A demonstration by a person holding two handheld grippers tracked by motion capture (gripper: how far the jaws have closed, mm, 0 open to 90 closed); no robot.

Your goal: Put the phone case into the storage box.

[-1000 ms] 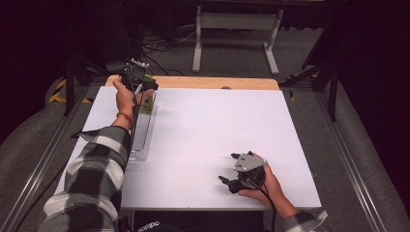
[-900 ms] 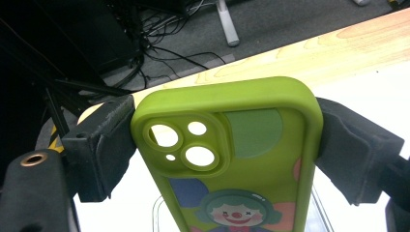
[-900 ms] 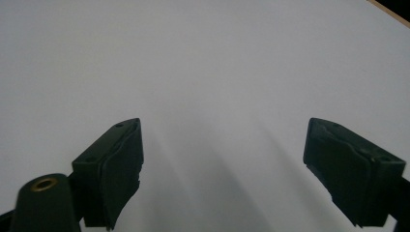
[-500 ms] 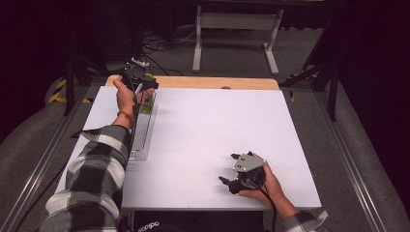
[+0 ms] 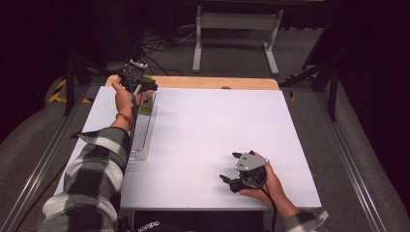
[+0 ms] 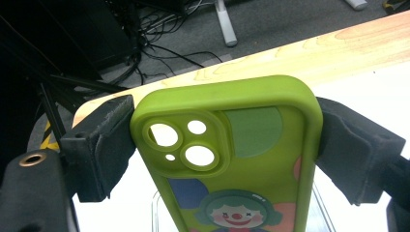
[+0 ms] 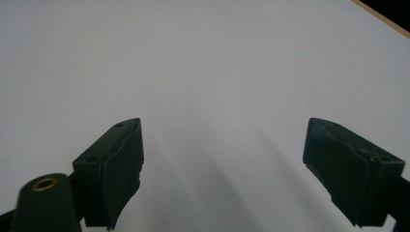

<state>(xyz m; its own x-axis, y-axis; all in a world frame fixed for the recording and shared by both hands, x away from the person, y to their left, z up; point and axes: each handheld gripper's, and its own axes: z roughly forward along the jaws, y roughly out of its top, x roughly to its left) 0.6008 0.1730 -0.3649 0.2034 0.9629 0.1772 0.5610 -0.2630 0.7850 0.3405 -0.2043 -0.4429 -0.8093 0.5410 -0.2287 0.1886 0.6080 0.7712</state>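
Clearly the left gripper has its jaws pressed against the two long edges of a green phone case, near the end with the camera holes, and holds it above the far left part of the white table. From the high view the case sits over the far end of a clear tray that lies along the table's left side; whether its lower end touches the tray cannot be told. The case looks like soft rubbery plastic, light and bendy, with a printed clown on its back. Squeezed across its width, an empty case like this probably bows inward, so a gentle grip should do, and the matte skin ought to give the pads good friction. Holding near the thick ring around the camera holes seems wise, since that end is stiffer than the open middle. Nothing here looks breakable. The right gripper rests low at the near right of the table, jaws spread wide with nothing between them, well apart from the case
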